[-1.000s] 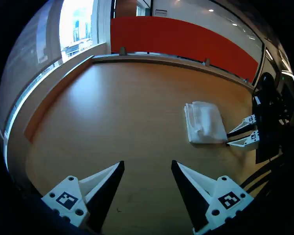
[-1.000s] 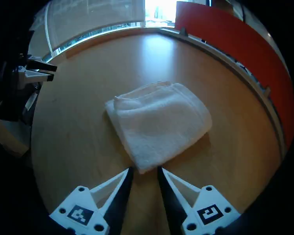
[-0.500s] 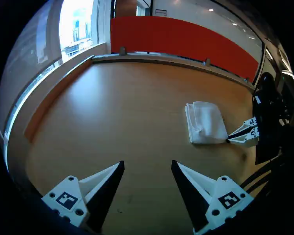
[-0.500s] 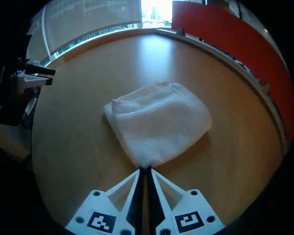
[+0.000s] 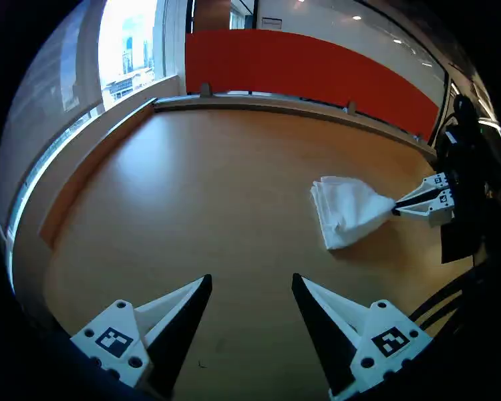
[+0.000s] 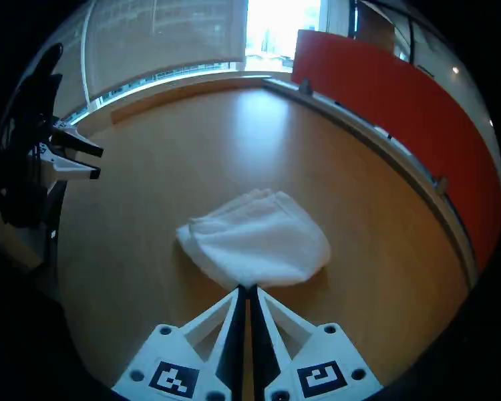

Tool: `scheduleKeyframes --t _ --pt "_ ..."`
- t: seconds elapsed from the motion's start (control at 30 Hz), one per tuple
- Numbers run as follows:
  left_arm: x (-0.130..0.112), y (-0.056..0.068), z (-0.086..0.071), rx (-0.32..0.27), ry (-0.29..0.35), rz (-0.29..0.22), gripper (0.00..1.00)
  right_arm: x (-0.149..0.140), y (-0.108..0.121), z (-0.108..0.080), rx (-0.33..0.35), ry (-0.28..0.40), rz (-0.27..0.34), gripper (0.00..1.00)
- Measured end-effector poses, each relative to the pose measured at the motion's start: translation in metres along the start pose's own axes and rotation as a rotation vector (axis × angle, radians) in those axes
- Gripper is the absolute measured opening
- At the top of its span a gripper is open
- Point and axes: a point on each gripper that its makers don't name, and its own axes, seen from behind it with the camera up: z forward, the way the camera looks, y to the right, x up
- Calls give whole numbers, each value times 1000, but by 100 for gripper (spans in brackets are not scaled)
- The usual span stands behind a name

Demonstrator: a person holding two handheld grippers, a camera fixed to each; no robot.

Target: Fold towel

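Object: white terry towel (image 6: 257,244), a compact bundle of several layers, stacked edges showing on its left side in the right gripper view.
Location: lower centre of the right gripper view, on the light wooden worktop (image 6: 357,200); centre right in the left gripper view, well clear of the worktop's rim.
Progress: judged late. The cloth is already doubled over more than once. The near corner is drawn to a point and looks raised off the wood, while the far part rests on it.
Remaining: judged to be one last fold-over, or a tidy set-down of the held corner. I cannot tell which.
Right claw (image 6: 248,289): fingers pressed together on the towel's near corner, with cloth pinched between the tips.
Right pose: low and nearly level, pointing along the worktop toward the red panel (image 6: 411,100).
Left claw (image 5: 250,277): fingers wide apart and holding nothing.
Left pose: poised over bare wood, well apart from the towel, aimed toward the red panel at the top of the frame and the window (image 5: 127,47) at the upper left.
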Motion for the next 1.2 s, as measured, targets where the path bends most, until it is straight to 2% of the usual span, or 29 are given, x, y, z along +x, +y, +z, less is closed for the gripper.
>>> scheduleKeyframes --t 0.3,0.5,0.87,1.2 --pt "11 8 2 -15 18 10 88 64 19 -32 -35 96 -49 4" --pt "19 13 2 -24 32 17 88 92 27 -52 -49 136 -73 4" --pt "26 19 1 -37 44 25 88 100 48 -78 -93 151 -71 4" --pt "31 28 1 -54 51 42 89 101 75 -106 -131 170 -41 4"
